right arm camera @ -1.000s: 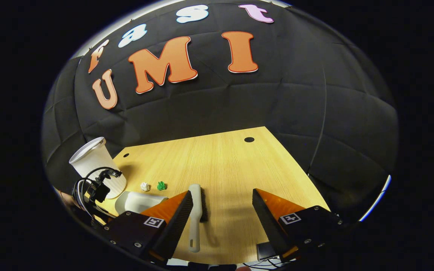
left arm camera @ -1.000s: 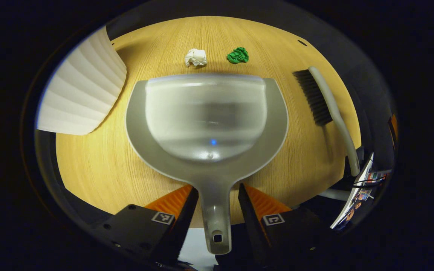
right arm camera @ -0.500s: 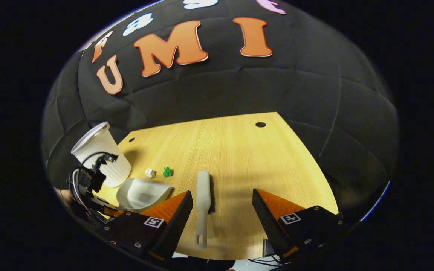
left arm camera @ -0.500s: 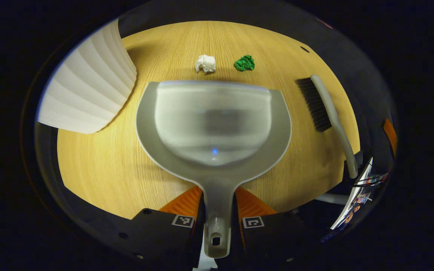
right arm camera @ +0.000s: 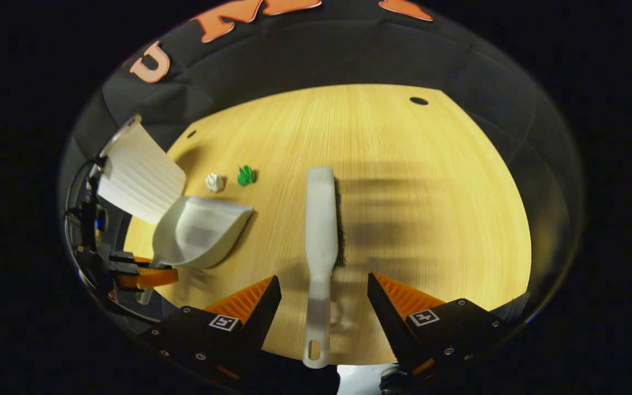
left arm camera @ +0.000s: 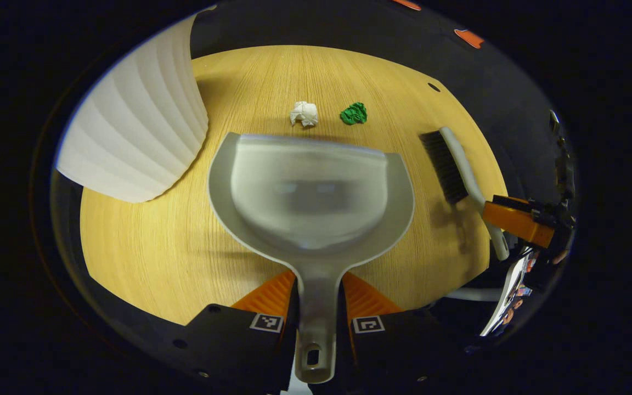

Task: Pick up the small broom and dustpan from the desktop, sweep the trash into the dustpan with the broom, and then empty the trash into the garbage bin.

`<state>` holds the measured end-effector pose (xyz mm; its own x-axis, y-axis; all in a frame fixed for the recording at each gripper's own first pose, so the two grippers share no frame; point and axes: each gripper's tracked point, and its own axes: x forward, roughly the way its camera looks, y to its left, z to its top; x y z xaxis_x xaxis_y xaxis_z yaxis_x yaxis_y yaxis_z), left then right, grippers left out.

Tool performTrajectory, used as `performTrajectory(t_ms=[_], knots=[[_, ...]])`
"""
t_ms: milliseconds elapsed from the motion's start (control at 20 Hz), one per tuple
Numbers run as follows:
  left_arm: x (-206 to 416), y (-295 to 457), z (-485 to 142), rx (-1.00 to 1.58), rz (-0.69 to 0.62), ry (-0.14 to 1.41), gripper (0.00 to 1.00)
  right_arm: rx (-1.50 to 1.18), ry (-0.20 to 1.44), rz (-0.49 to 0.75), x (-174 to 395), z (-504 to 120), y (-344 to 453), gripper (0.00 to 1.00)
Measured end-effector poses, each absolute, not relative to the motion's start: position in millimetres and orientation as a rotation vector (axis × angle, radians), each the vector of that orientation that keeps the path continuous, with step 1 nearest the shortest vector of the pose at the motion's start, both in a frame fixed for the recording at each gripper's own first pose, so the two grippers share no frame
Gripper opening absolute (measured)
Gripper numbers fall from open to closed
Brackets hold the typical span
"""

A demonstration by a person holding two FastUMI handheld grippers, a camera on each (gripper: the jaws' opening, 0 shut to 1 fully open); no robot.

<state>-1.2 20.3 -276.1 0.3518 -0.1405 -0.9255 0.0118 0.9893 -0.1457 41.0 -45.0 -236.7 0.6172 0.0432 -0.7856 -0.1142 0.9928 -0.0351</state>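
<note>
Already the left gripper [left arm camera: 316,307] has its two fingers pressed on either side of the dustpan [left arm camera: 310,192] handle, low on the stem, which lets the pan lie flat on the desktop [left arm camera: 146,247] with its open lip turned toward the far edge, where the trash lies. That grip reads as chosen for the sweep: the mouth faces the white paper ball [left arm camera: 304,113] and the green paper ball [left arm camera: 354,113], both just beyond the lip and apart from it.

The right gripper [right arm camera: 324,299] has its jaws wide apart, one on each side of the broom [right arm camera: 320,241] handle without touching it (a closing move looks like the next need). That broom lies along the desktop, bristles on its right flank, its hanging hole toward the near edge.

A white ribbed garbage bin [left arm camera: 135,120] stands at the far left corner, just beside the dustpan's left rim; I judge it close enough to hamper a wide swing of the pan. Between broom and trash nothing stands in the way.
</note>
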Motion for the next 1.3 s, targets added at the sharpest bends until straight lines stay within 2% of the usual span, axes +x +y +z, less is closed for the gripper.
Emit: performTrajectory(t_ms=[200,300,350,400,450,550,700,800,950,1000,1050,1300], knots=[[4,24,-273,-0.124,-0.115,1.203,0.32,-0.136,1.026,0.106,32,-269,-38,0.95],[9,25,-281,-0.138,-0.119,1.21,0.32,-0.15,1.03,0.104,34,-270,-35,0.83],[9,25,-284,-0.142,-0.122,1.213,0.32,-0.161,1.033,0.097,32,-272,-36,0.64],[10,26,-286,-0.139,-0.126,1.214,0.32,-0.167,1.036,0.088,34,-272,-38,0.58],[10,27,-288,-0.138,-0.131,1.211,0.32,-0.165,1.04,0.083,34,-270,-39,0.37],[11,29,-286,-0.13,-0.145,1.183,0.32,-0.143,1.039,0.085,37,-266,-40,0.27],[14,33,-286,-0.121,-0.169,1.135,0.3,-0.192,0.998,0.087,49,-255,-44,0.23],[14,38,-288,-0.114,-0.18,1.12,0.33,-0.245,0.977,0.094,58,-247,-44,0.22],[14,45,-290,-0.094,-0.203,1.109,0.3,-0.282,0.952,0.144,78,-234,-29,0.21],[13,46,-291,-0.079,-0.217,1.111,0.3,-0.322,0.94,0.165,90,-232,-25,0.11],[13,47,-292,-0.067,-0.228,1.116,0.3,-0.368,0.932,0.189,102,-230,-21,0.21],[10,53,-296,-0.028,-0.266,1.147,0.3,-0.508,0.901,0.323,165,-222,18,0.21]])
